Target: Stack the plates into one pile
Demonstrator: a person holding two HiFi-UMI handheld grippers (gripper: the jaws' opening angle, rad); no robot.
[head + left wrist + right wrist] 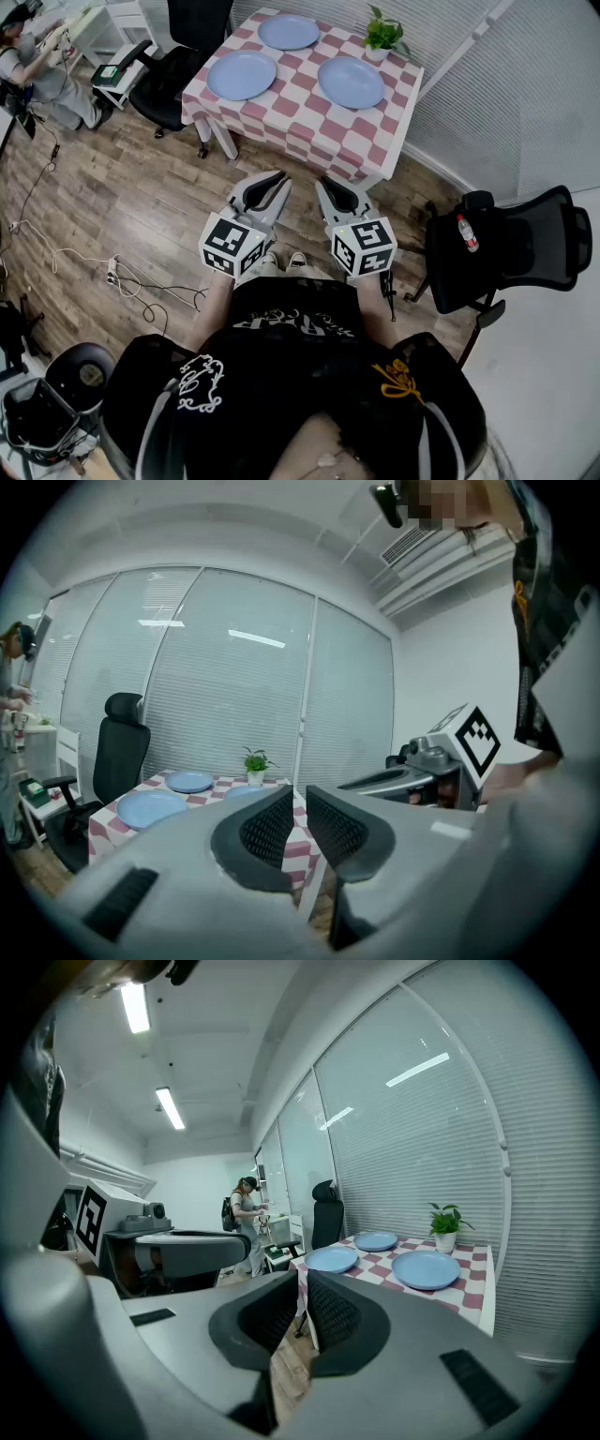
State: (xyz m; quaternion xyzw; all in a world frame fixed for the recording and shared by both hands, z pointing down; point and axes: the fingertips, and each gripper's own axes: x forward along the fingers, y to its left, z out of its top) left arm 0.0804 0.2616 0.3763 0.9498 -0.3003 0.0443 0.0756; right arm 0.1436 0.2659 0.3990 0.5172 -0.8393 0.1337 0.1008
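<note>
Three light blue plates lie apart on a pink-and-white checked table [281,117]: one at the left [241,74], one at the far side [289,31], one at the right [351,82]. Both grippers hang over the wooden floor, short of the table's near edge. My left gripper [277,178] is shut with nothing in it, and my right gripper [328,183] beside it is shut and empty too. The left gripper view shows the left plate [150,807] and far plate [190,781] past its jaws. In the right gripper view the plates [426,1268] lie ahead on the right.
A small potted plant [383,36] stands at the table's far right corner. Black office chairs stand at the table's left [173,70] and at my right [502,248]. Cables [112,272] trail on the floor at left. A person [37,66] works at a desk far left.
</note>
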